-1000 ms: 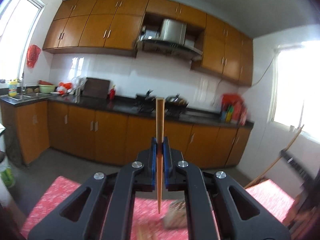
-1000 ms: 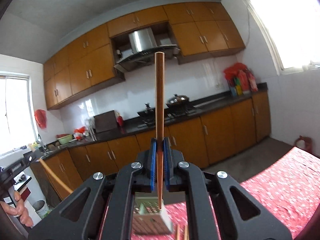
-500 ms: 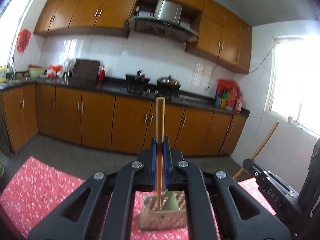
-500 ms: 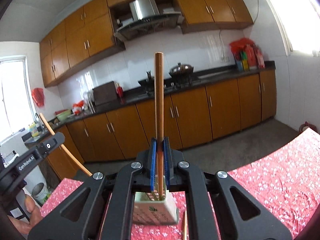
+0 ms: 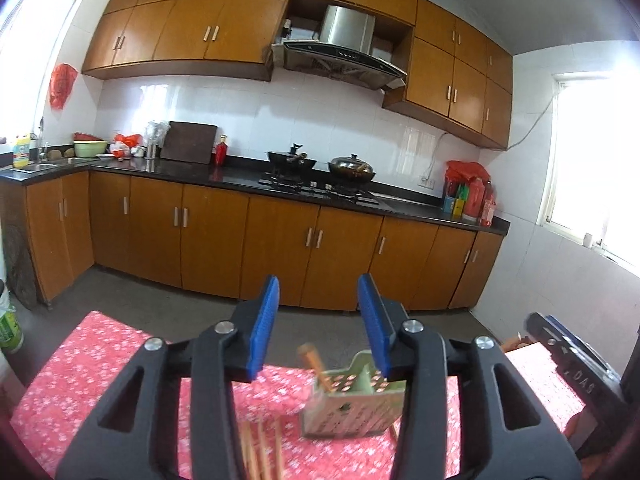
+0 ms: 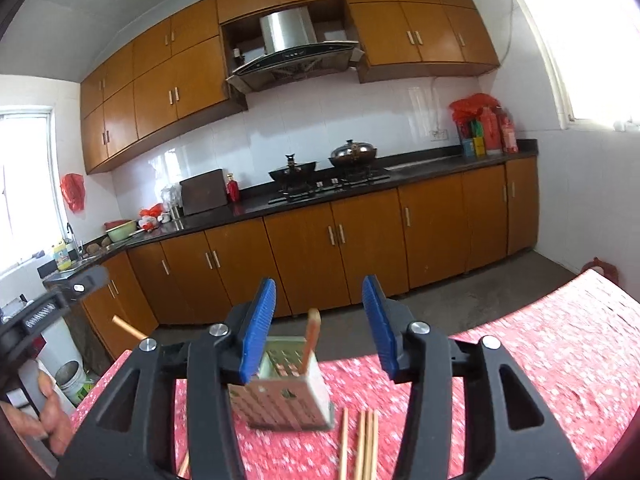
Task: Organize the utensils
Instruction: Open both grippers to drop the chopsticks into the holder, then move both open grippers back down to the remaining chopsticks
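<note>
A pale green perforated utensil holder (image 5: 352, 404) stands on the red floral tablecloth (image 5: 80, 380); it also shows in the right wrist view (image 6: 284, 392). A wooden chopstick (image 5: 314, 362) stands in it, seen too in the right wrist view (image 6: 311, 342). My left gripper (image 5: 318, 326) is open and empty above the holder. My right gripper (image 6: 318, 326) is open and empty above it too. Several loose chopsticks lie on the cloth in the left wrist view (image 5: 260, 454) and in the right wrist view (image 6: 362, 442).
Orange kitchen cabinets (image 5: 280, 248) and a dark counter with pots (image 5: 352, 170) stand beyond the table. The other gripper shows at the right edge (image 5: 576, 368) and at the left edge (image 6: 48, 304). A white bucket (image 6: 74, 380) stands on the floor.
Both grippers held upright chopsticks over the holder; both jaws have opened and the chopsticks have dropped into the holder.
</note>
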Motion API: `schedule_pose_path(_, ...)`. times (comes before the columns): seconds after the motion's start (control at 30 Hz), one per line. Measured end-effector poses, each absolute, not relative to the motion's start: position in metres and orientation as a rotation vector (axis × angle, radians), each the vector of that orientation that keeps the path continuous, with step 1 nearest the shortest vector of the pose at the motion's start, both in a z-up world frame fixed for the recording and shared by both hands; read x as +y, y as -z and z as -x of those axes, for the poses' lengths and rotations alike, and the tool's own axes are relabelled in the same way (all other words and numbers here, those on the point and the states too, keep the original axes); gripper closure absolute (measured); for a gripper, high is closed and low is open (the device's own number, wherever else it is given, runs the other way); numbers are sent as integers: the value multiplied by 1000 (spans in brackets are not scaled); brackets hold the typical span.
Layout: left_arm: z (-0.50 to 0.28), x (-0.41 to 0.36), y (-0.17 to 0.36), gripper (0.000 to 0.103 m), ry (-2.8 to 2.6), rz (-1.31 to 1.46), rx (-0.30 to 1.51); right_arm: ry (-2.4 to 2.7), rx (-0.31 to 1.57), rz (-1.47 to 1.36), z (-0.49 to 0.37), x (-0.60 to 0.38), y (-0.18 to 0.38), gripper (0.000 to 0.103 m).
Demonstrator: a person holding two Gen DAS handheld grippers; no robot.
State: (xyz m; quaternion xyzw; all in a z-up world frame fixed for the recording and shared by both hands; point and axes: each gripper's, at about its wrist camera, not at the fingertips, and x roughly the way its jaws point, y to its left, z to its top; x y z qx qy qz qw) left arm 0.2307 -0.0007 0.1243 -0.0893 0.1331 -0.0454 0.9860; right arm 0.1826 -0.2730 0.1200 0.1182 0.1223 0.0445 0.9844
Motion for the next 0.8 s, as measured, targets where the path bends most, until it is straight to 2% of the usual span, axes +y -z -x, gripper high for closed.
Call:
schedule_pose_path(0.13, -197, 23, -107, 57, 46, 155, 296, -30, 345, -246, -161, -292, -90, 56)
schedule_pose_path(0.23, -181, 41, -77, 57, 16, 133, 373, -33, 514, -237, -165, -295, -46, 58)
schedule_pose_path(0.3, -177, 54, -48, 57, 7, 131, 453, -57, 656, -225, -172, -292, -10, 76)
schedule_pose_path(0.37, -177, 65, -17, 57, -3, 145, 549, -96, 777, -235, -176, -287, 25, 83)
schedule_pose_path(0.6, -168, 84, 45, 58, 4, 211, 715, -120, 899, -207, -173, -261, 70, 84)
schedule_pose_path(0.8, -166, 74, 59, 58, 25, 202, 758, -94, 886, -186, -169, -263, 74, 86)
